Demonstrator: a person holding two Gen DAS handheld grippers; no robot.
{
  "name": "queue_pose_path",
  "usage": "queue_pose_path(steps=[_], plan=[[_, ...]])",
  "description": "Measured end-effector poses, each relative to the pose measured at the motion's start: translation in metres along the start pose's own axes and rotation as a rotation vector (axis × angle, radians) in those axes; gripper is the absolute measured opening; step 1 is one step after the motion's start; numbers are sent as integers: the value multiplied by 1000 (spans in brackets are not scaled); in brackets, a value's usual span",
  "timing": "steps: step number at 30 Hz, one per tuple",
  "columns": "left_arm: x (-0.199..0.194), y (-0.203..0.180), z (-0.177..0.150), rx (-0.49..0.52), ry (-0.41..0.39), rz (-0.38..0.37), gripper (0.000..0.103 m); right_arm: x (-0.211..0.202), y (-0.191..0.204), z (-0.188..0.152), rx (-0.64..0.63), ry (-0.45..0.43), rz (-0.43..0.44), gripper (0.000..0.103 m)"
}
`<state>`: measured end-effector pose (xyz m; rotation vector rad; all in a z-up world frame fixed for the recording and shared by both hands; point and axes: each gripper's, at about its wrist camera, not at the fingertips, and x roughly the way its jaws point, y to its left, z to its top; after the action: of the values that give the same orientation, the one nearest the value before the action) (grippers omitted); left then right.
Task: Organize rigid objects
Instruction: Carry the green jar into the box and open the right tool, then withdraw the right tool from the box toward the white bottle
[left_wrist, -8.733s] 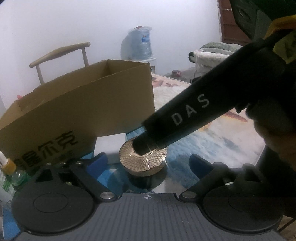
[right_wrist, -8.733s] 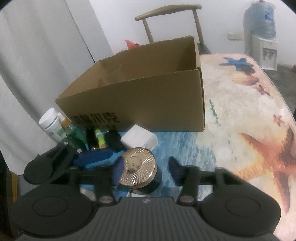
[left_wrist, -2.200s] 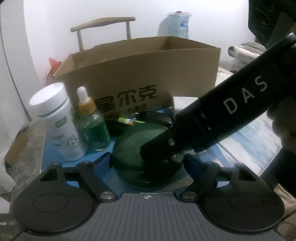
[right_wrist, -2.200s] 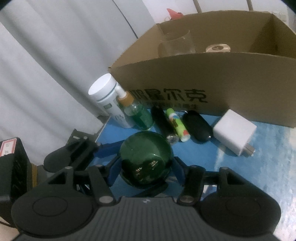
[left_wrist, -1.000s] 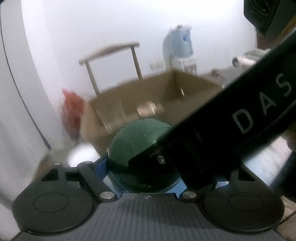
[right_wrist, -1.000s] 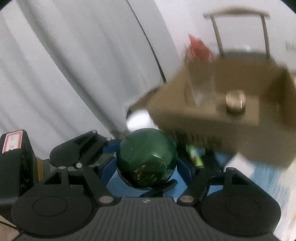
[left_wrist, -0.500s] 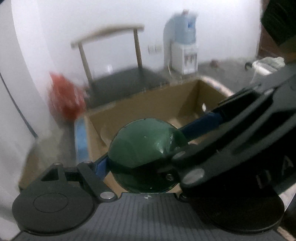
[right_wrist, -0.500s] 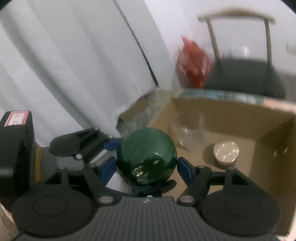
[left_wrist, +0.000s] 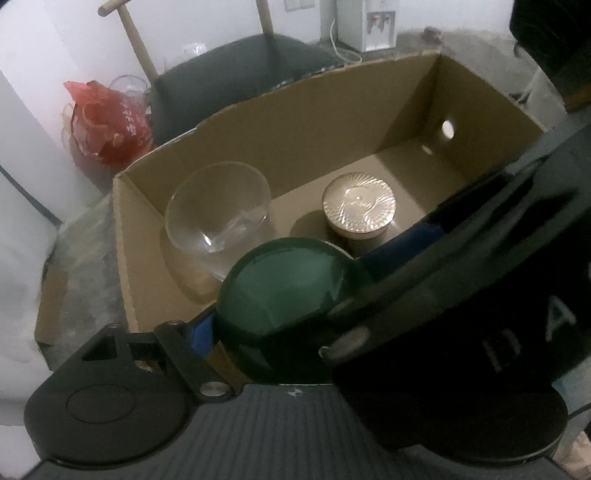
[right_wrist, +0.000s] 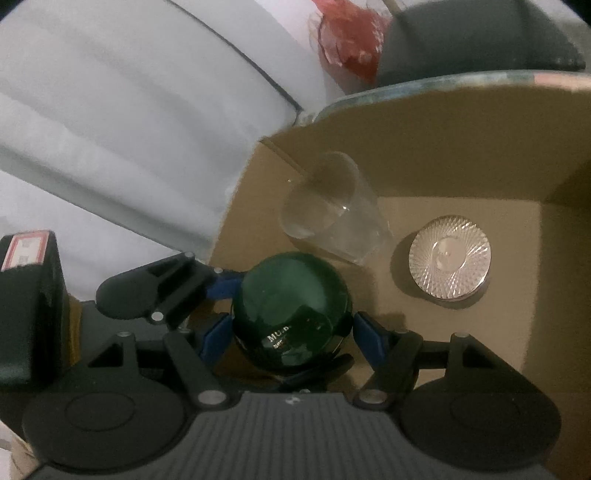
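Observation:
A dark green round jar (left_wrist: 280, 291) is held between both grippers above the near left part of an open cardboard box (left_wrist: 332, 110). My left gripper (left_wrist: 295, 317) is shut on the jar; its right finger is hidden behind the right gripper's black body. In the right wrist view my right gripper (right_wrist: 291, 332) is shut on the same green jar (right_wrist: 291, 306), blue pads on either side. Inside the box stand a clear glass (left_wrist: 218, 214) and a gold-lidded round tin (left_wrist: 358, 206); both also show in the right wrist view, the glass (right_wrist: 332, 218) and the tin (right_wrist: 448, 258).
A dark-seated chair (left_wrist: 236, 70) stands behind the box, with a red bag (left_wrist: 107, 125) to its left. A white curtain (right_wrist: 129, 110) hangs on the left. A white dispenser base (left_wrist: 369, 22) stands by the far wall.
Both grippers have carried the green jar up from the table and over the box's front wall, tilting down; the box interior now fills the views and the jar hangs over its floor.

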<state>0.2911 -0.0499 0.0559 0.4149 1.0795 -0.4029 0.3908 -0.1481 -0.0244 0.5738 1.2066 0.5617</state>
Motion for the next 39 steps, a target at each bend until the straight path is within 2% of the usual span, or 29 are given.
queue_pose_path(steps=[5, 7, 9, 14, 18, 22, 26, 30, 33, 36, 39], plan=[[3, -3, -1, 36, 10, 32, 84, 6, -10, 1, 46, 41, 22, 75], [2, -4, -1, 43, 10, 31, 86, 8, -11, 1, 51, 50, -1, 72], [-1, -7, -2, 58, -2, 39, 87, 9, -15, 2, 79, 64, 23, 67], [-8, -12, -4, 62, -28, 40, 87, 4, -13, 2, 73, 38, 4, 67], [-27, -11, -7, 39, -100, 37, 87, -15, -2, -4, 38, -21, -27, 67], [-61, -10, -16, 9, -204, 52, 88, -43, 17, -14, -1, -102, -48, 67], [-103, -17, -36, -15, -330, 62, 89, -82, 37, -40, -51, -205, -41, 67], [-143, -35, -69, 0, -476, 89, 93, -122, 54, -82, -110, -304, -39, 67], [-157, -46, -97, 4, -568, 116, 95, -146, 59, -118, -141, -367, -43, 67], [-158, -53, -124, -16, -607, 126, 95, -155, 61, -151, -150, -403, -45, 67], [-156, -55, -151, -84, -621, 121, 95, -159, 64, -176, -158, -422, -32, 67]])
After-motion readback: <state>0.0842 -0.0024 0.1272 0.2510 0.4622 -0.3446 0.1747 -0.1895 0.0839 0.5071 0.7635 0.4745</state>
